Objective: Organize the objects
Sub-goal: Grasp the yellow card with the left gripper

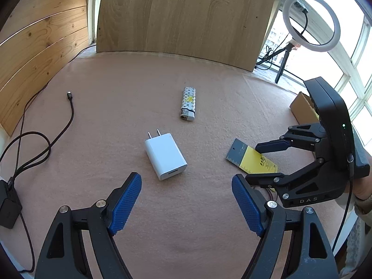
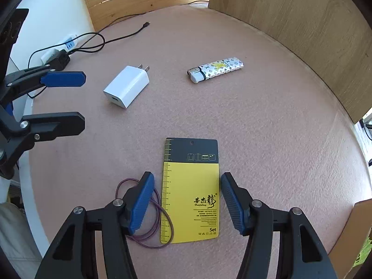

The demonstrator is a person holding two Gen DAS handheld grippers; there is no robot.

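A yellow and black card [image 2: 190,190] lies flat on the pink felt table [image 2: 267,139]. My right gripper [image 2: 187,176] hangs over it, open, one blue pad on each long side and neither pressing. A purple elastic loop [image 2: 148,241] lies partly under the card's left edge. Farther off are a white USB charger [image 2: 126,86] and a patterned lighter [image 2: 216,69]. In the left wrist view my left gripper [image 1: 186,181] stands wide open with nothing in it, just short of the charger [image 1: 166,154]. The lighter [image 1: 188,103] lies beyond, and the right gripper [image 1: 252,162] sits over the card [image 1: 246,155].
A black cable [image 1: 69,116] snakes along the left to a black adapter [image 1: 8,207] and a power strip [image 2: 69,43]. Wooden boards [image 1: 186,16] wall the back. A cardboard box [image 1: 302,107] sits at the right edge, a ring light [image 1: 311,22] behind it.
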